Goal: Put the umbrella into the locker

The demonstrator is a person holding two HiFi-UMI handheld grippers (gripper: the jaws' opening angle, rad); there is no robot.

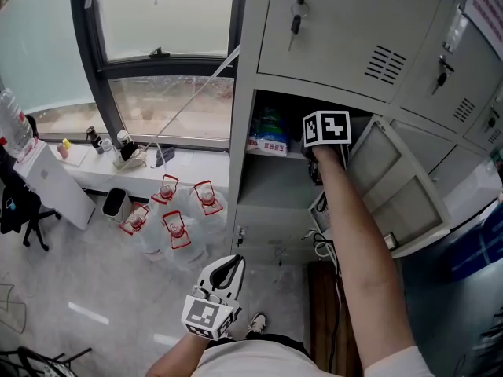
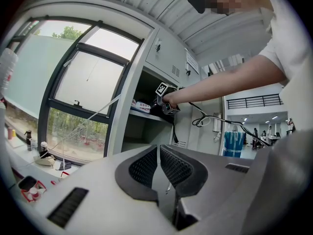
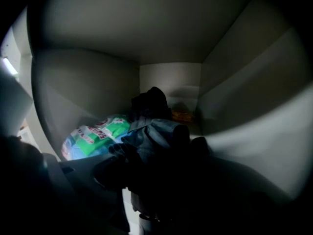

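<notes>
Locker shelf (image 1: 271, 188): right arm (image 1: 357, 242) outstretched, right gripper (image 3: 154, 155) jaws spread round umbrella (image 3: 151, 126); left gripper (image 2: 159, 155) level, jaws together.

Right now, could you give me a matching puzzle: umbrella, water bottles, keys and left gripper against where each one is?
1 umbrella
2 water bottles
3 keys
4 left gripper

A on the floor by the window
B hanging from the upper locker door
C inside the open locker
D low, outside the locker

Pairs: 1-C, 2-A, 3-B, 4-D.
</notes>
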